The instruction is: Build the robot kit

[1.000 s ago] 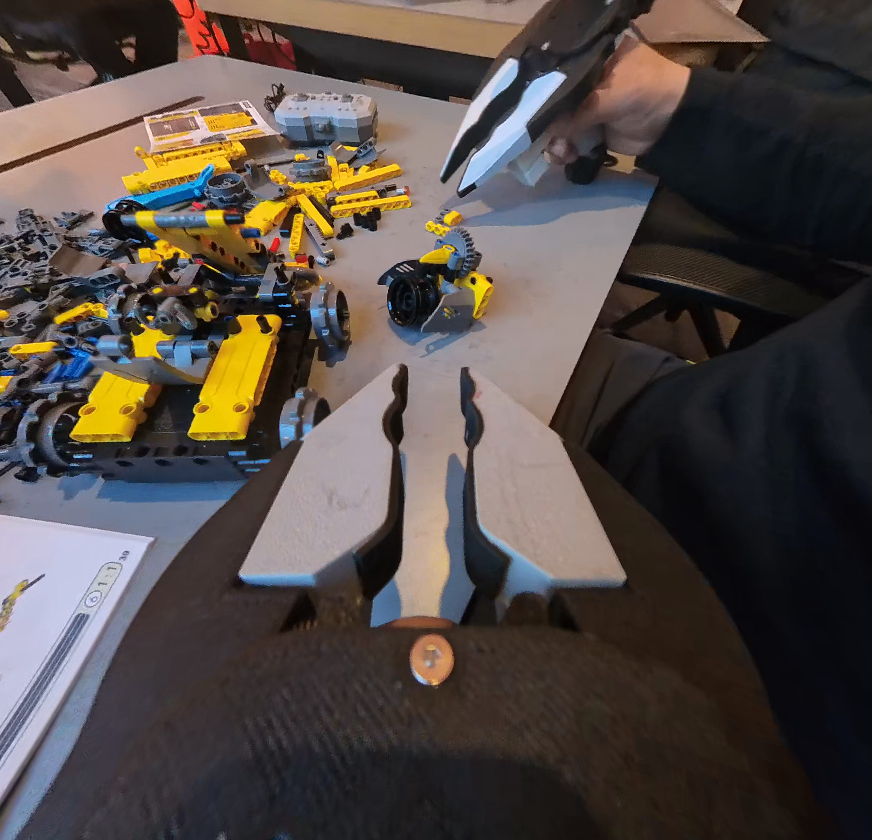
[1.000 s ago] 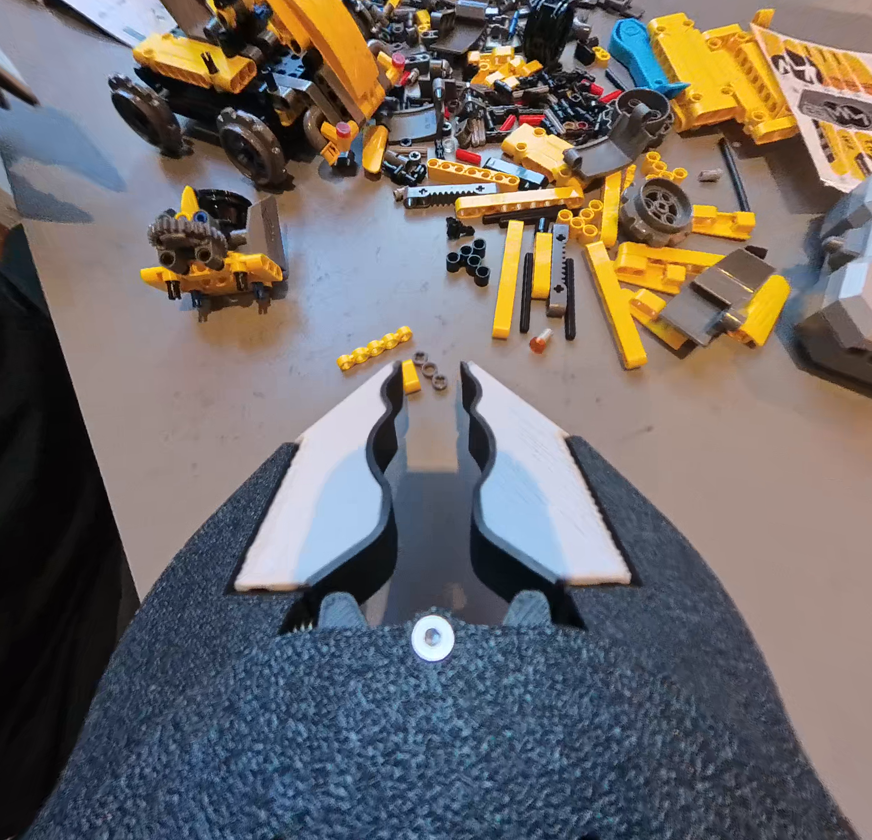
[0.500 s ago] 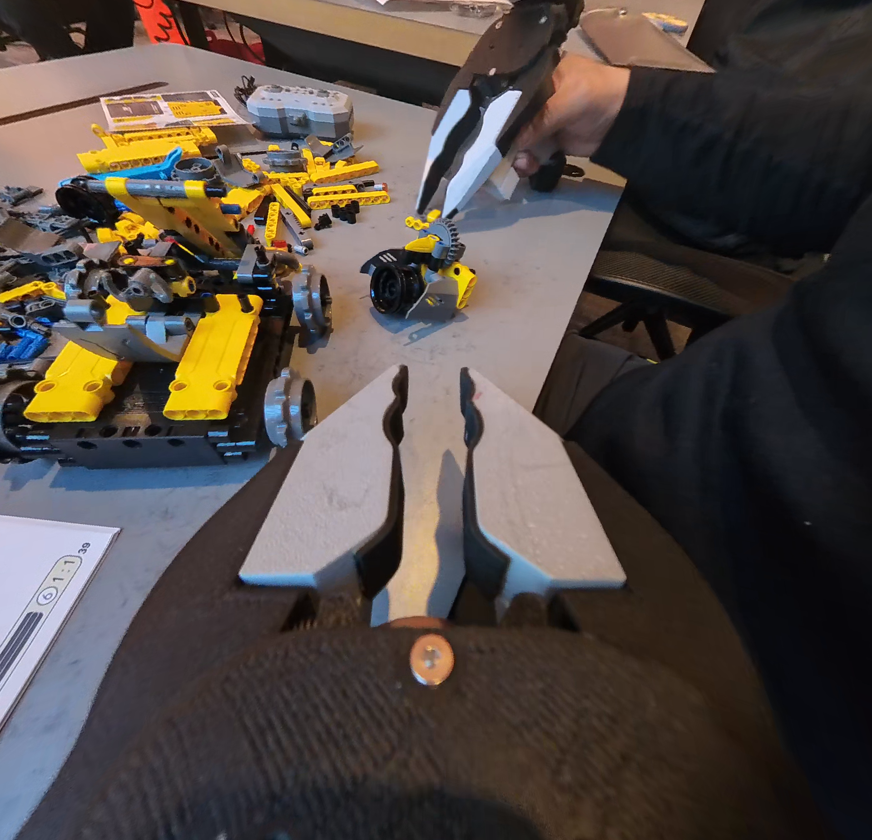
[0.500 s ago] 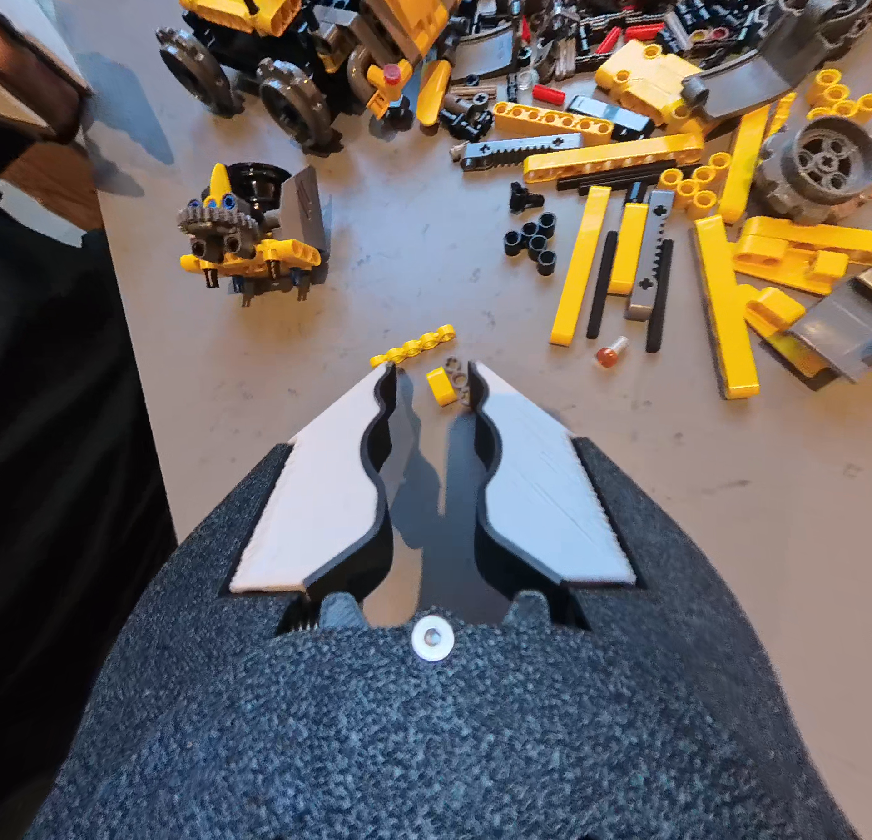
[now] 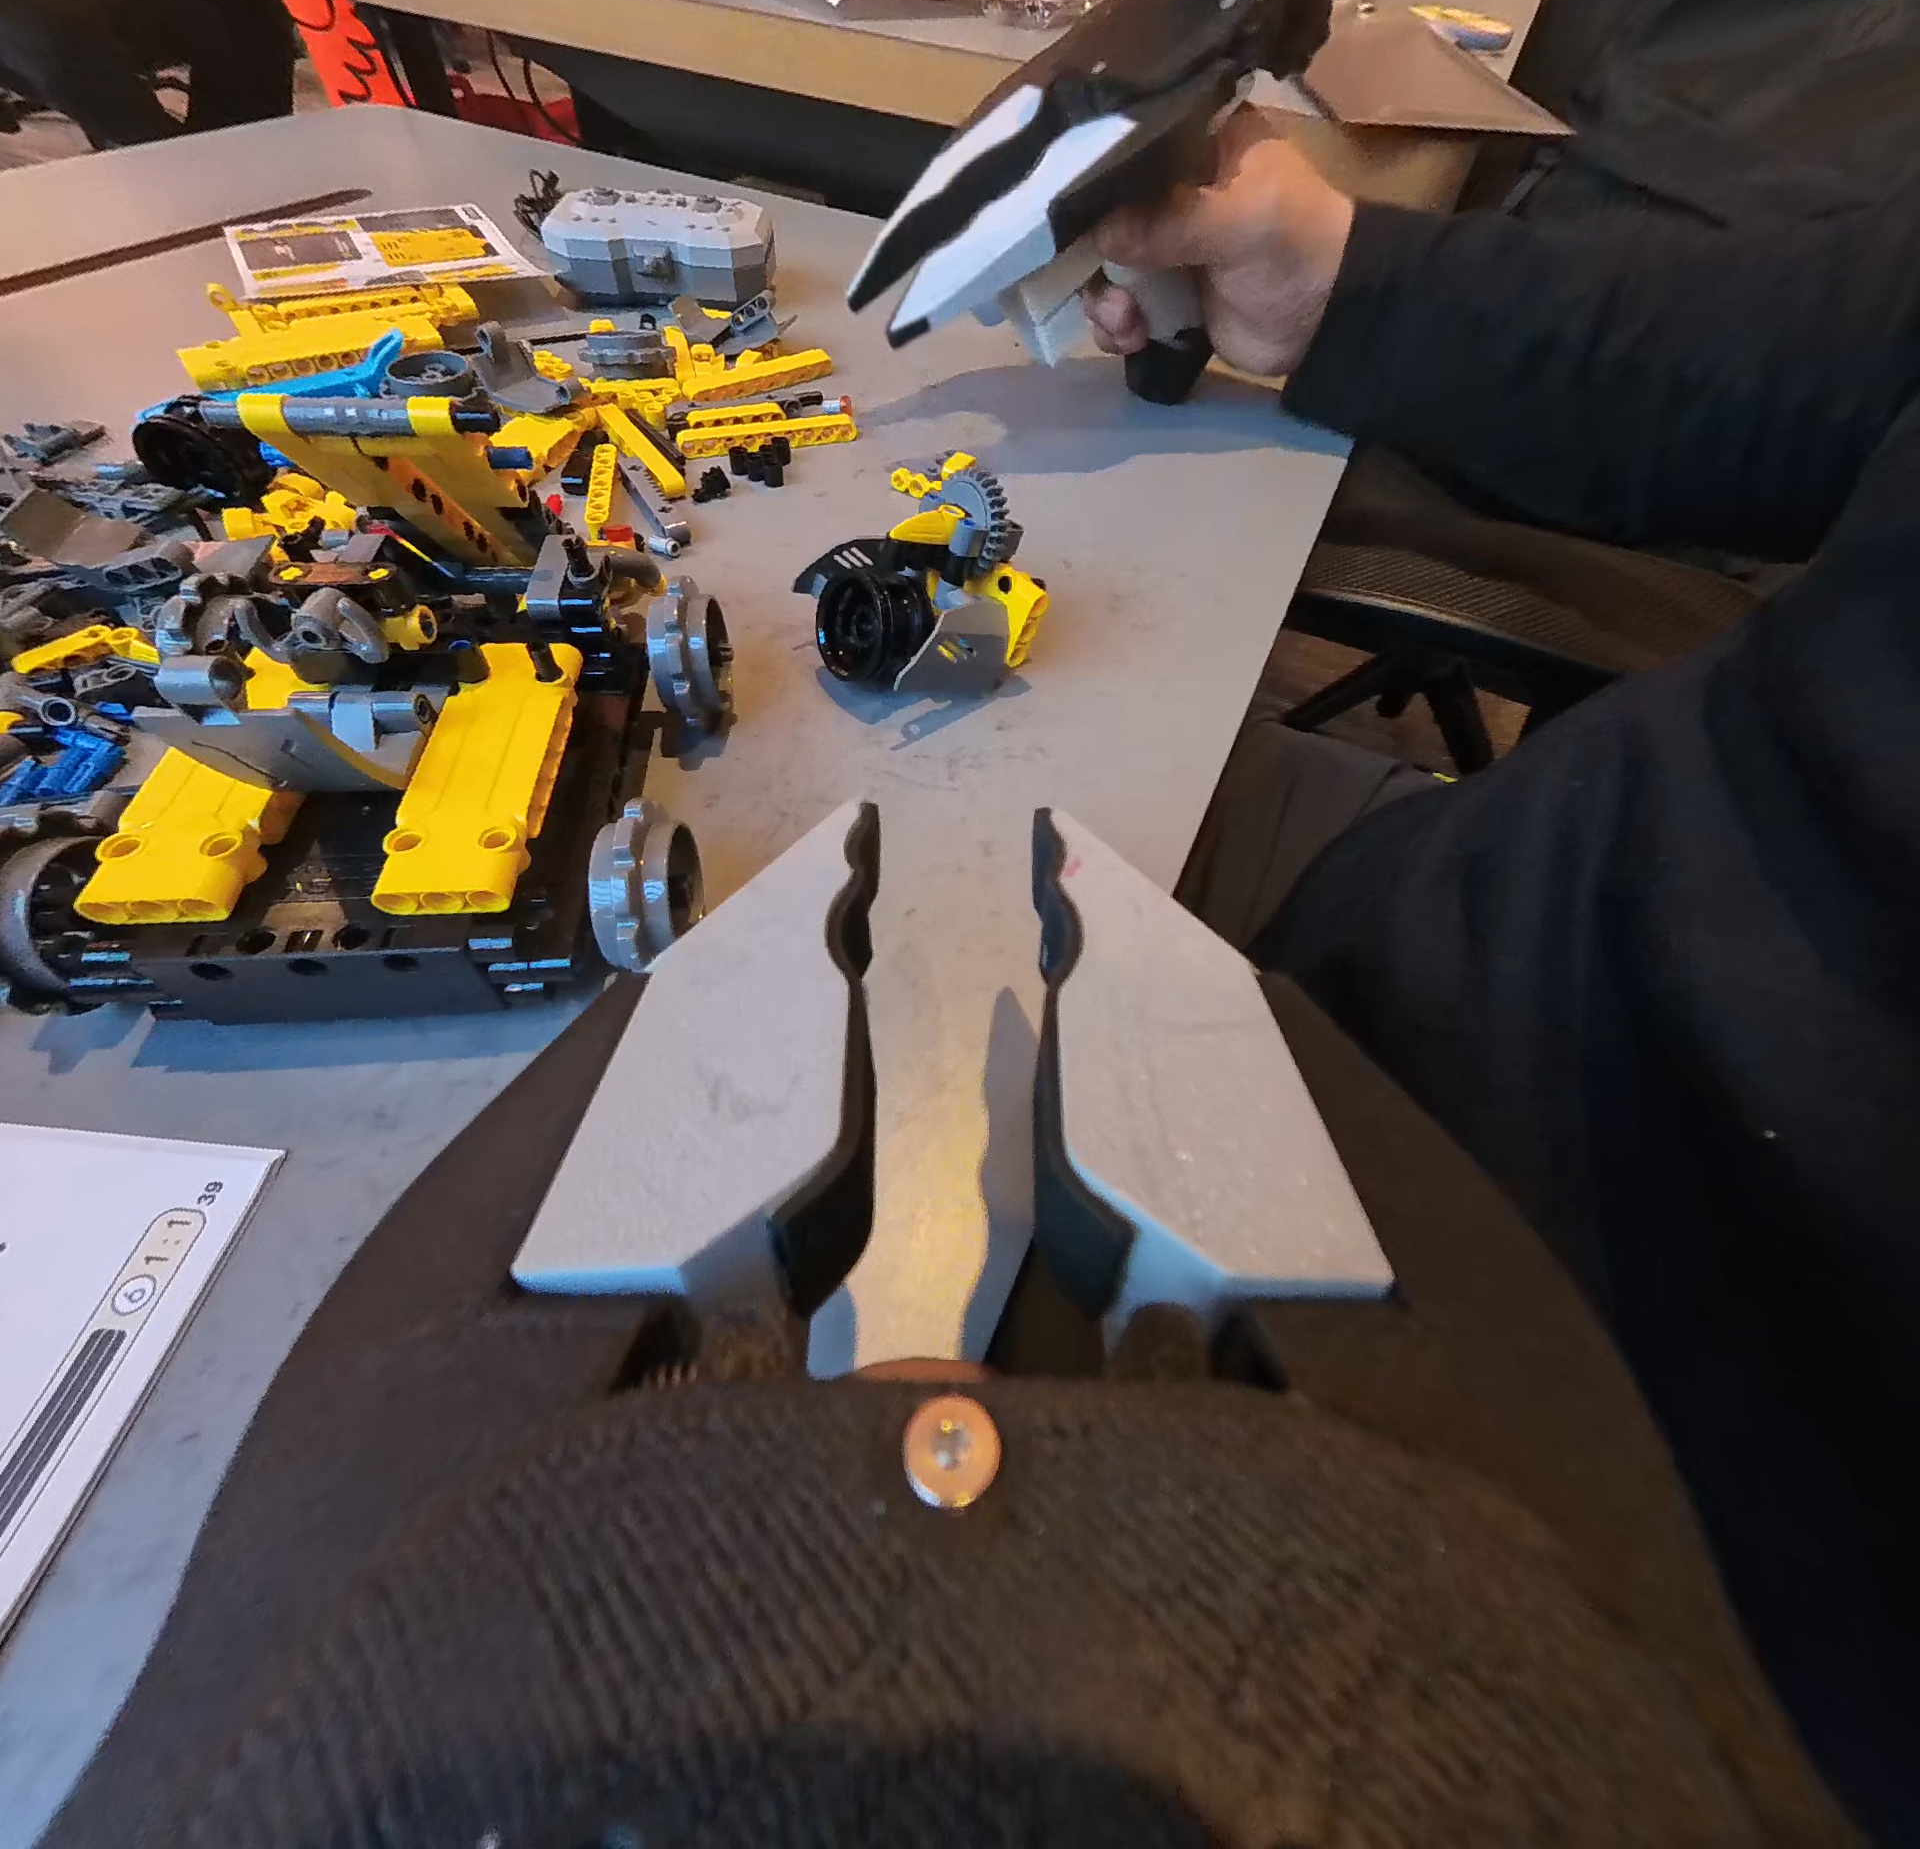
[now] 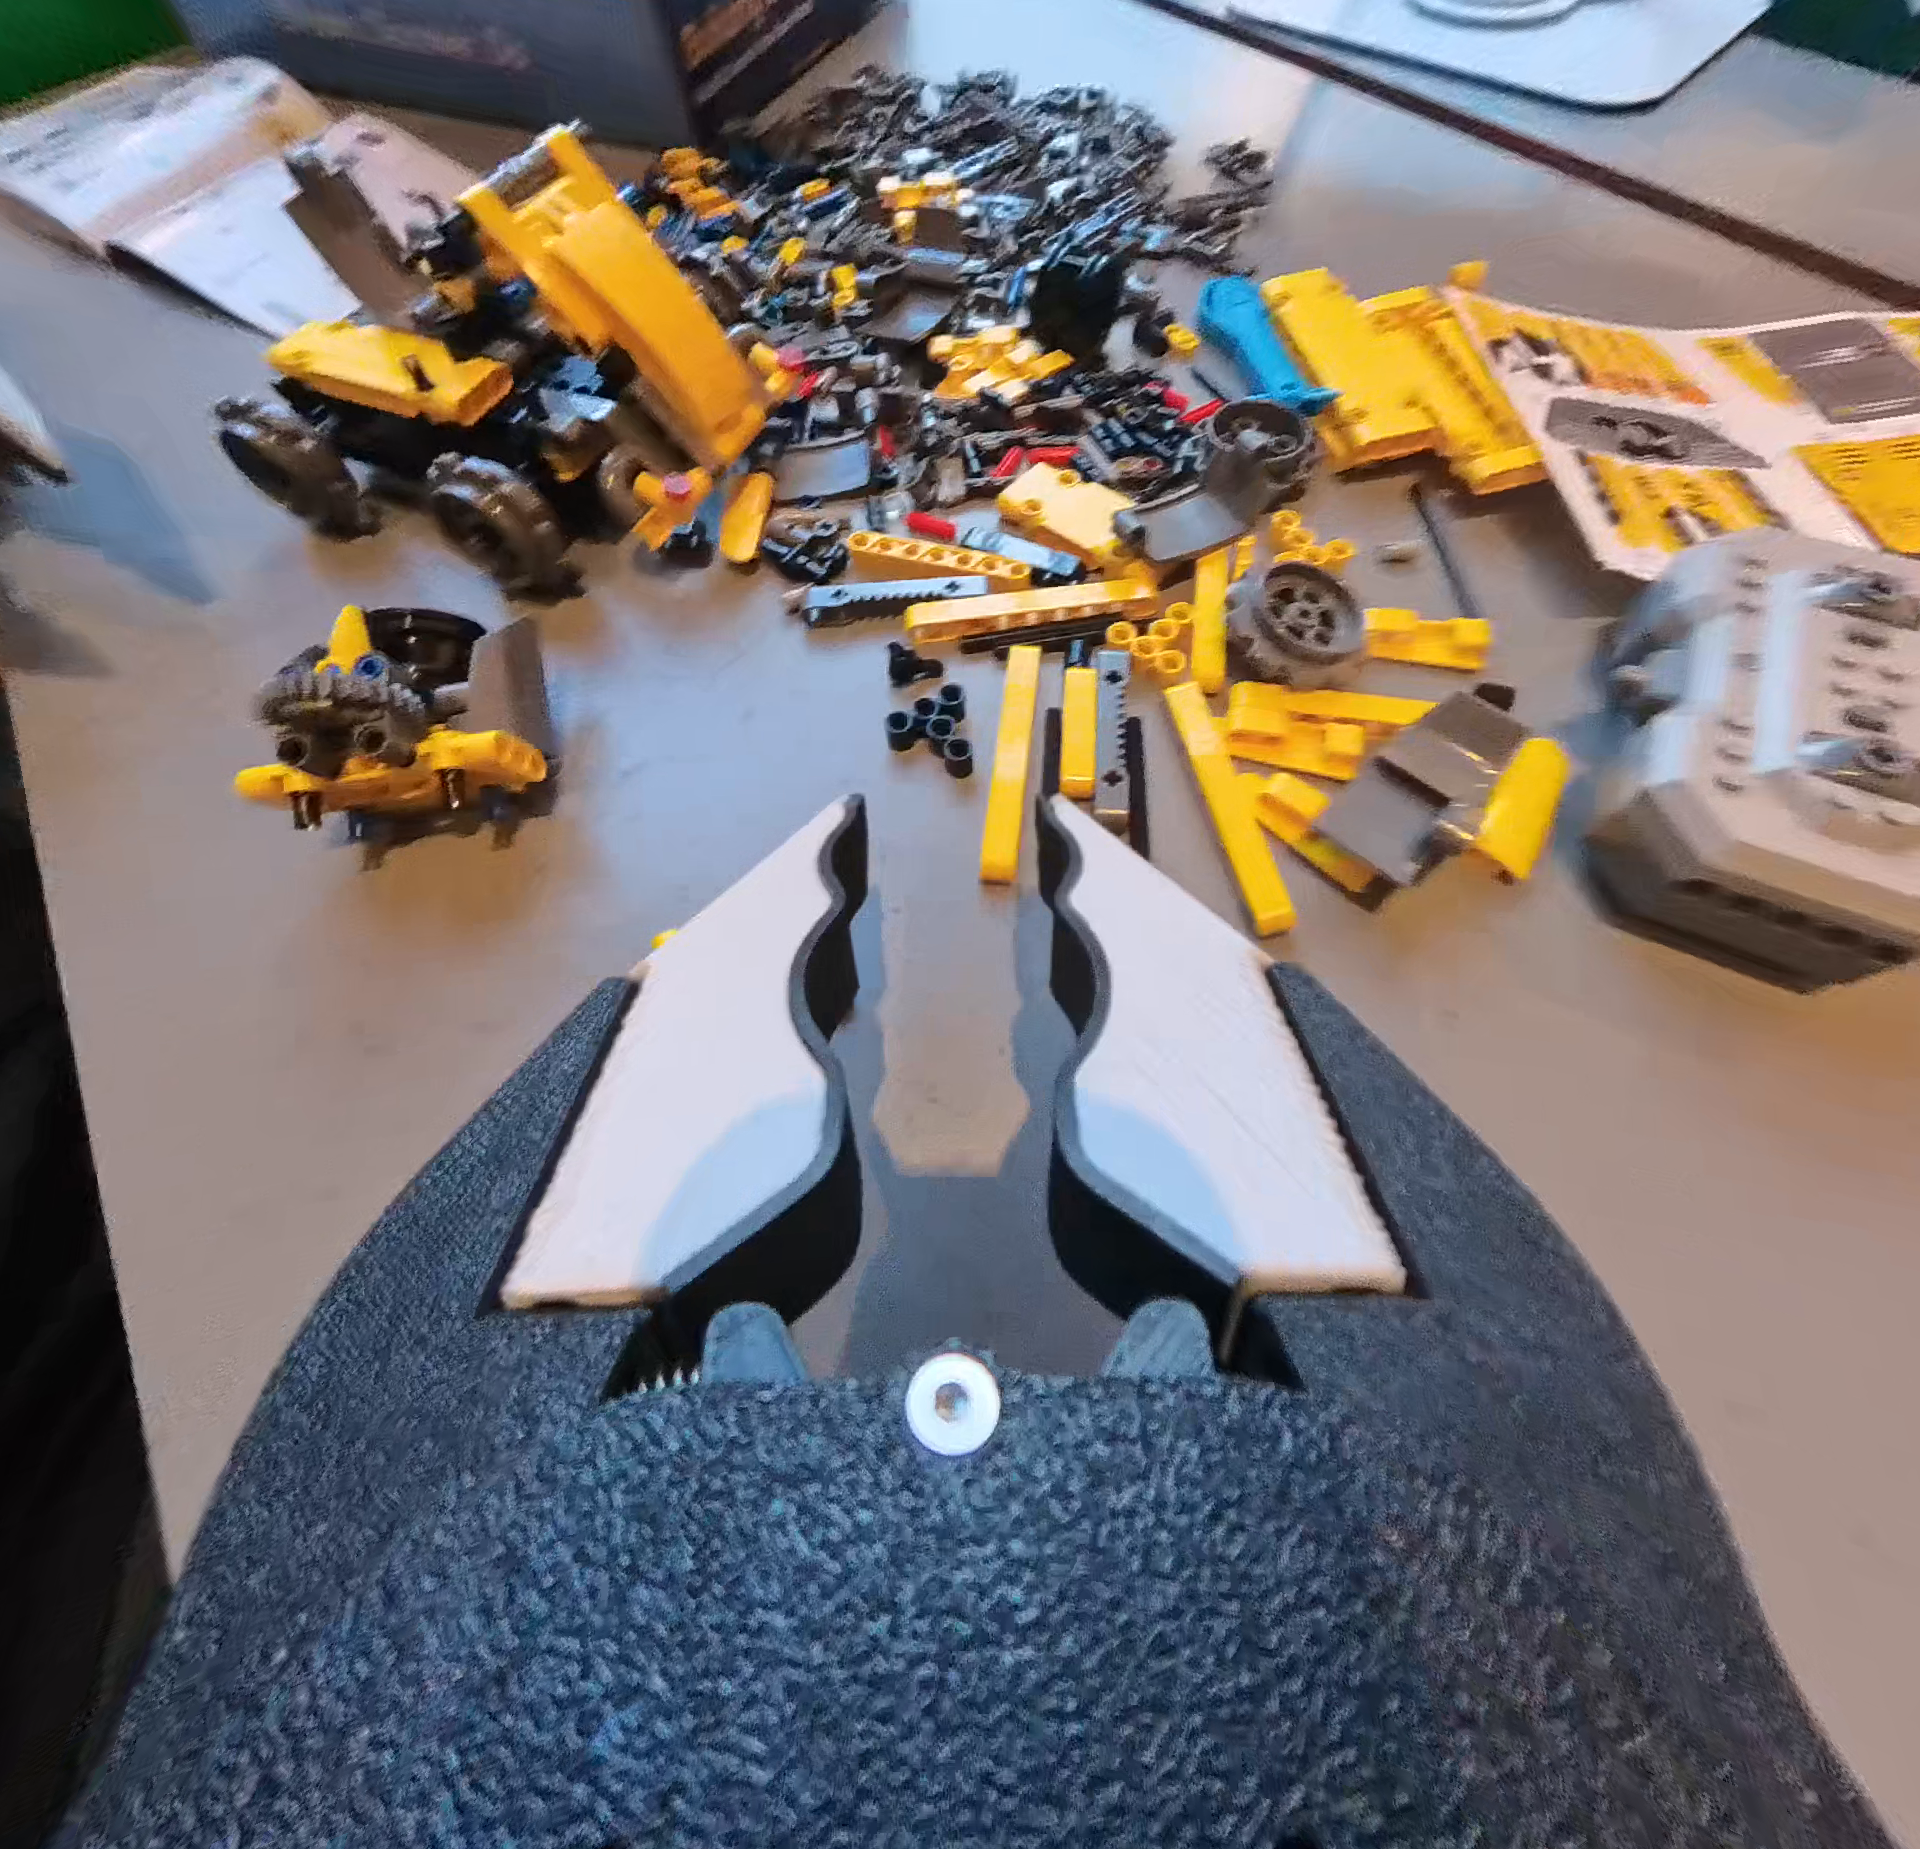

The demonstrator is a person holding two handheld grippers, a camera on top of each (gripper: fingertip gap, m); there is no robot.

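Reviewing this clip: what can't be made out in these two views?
- Right wrist view: motion blur smears the loose parts pile; single pieces unreadable.
- Right wrist view: the right tongs hide the table beneath them.
- Left wrist view: the frame's left edge cuts off the booklet and the partly built vehicle.

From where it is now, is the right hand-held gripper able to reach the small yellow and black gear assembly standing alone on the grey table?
Probably yes. The right hand-held gripper is open and empty, and only bare grey table lies between it and the small yellow and black gear assembly, ahead to its left.
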